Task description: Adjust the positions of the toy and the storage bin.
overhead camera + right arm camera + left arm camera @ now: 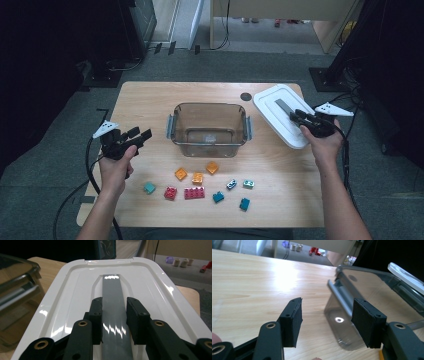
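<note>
I've got the white lid point(75, 302) under my right gripper point(114, 312), lying flat at the counter's point(150, 105) far right corner, its right edge hanging past the counter edge. My jaws straddle the lid's grey handle strip point(112, 290), pads at both sides of it; can't tell whether they're pressing it. The clear bin point(209, 129) sits mid-counter, just left of the lid w/ a narrow gap between. My left gripper point(327, 320) hovers over bare wood left of the bin, jaws apart, nothing between them, w/ the bin's grey side handle point(340, 298) just ahead. Plenty of open counter on that left side. Near edge carries a row of small bricks point(197, 186), well apart from the bin, a clear strip of wood between the two.
</note>
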Demonstrator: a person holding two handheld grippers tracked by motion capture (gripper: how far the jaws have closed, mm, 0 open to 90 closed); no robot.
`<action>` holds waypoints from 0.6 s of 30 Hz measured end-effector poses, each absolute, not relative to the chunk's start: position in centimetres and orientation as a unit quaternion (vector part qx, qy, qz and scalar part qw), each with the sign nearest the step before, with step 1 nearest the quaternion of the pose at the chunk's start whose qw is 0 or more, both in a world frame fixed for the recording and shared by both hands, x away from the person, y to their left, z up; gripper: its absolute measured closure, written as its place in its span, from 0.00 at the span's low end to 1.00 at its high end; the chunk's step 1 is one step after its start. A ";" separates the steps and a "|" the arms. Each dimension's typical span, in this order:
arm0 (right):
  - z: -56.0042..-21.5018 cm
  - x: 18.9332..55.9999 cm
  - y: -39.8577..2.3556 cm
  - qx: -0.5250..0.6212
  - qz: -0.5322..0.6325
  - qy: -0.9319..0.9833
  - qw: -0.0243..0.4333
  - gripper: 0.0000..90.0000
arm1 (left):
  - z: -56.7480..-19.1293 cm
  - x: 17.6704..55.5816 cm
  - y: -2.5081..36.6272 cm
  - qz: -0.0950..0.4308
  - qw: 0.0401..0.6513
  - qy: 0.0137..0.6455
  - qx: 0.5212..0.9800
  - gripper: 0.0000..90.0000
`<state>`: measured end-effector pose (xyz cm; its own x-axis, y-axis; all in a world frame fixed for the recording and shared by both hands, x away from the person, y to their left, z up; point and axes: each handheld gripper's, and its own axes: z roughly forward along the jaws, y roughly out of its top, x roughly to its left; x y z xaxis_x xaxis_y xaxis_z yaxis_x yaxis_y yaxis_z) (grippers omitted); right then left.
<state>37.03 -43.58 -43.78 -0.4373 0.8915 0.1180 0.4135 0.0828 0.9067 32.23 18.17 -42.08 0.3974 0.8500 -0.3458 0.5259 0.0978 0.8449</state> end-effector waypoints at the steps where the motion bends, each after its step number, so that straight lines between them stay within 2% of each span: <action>1: -44.1 37.1 -43.5 0.474 0.484 0.694 0.245 0.76 | -42.3 32.1 18.4 0.156 0.521 0.529 0.652 0.47; 18: -49.2 37.7 -40.0 0.520 0.438 0.688 0.253 0.76 | -45.4 30.5 22.4 0.176 0.479 0.562 0.651 0.46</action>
<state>37.69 -40.03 -49.19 -0.3301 0.9378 0.1075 0.4947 0.0749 0.8658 30.46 22.40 -45.40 0.3069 0.9000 -0.3094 0.5626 0.0907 0.8218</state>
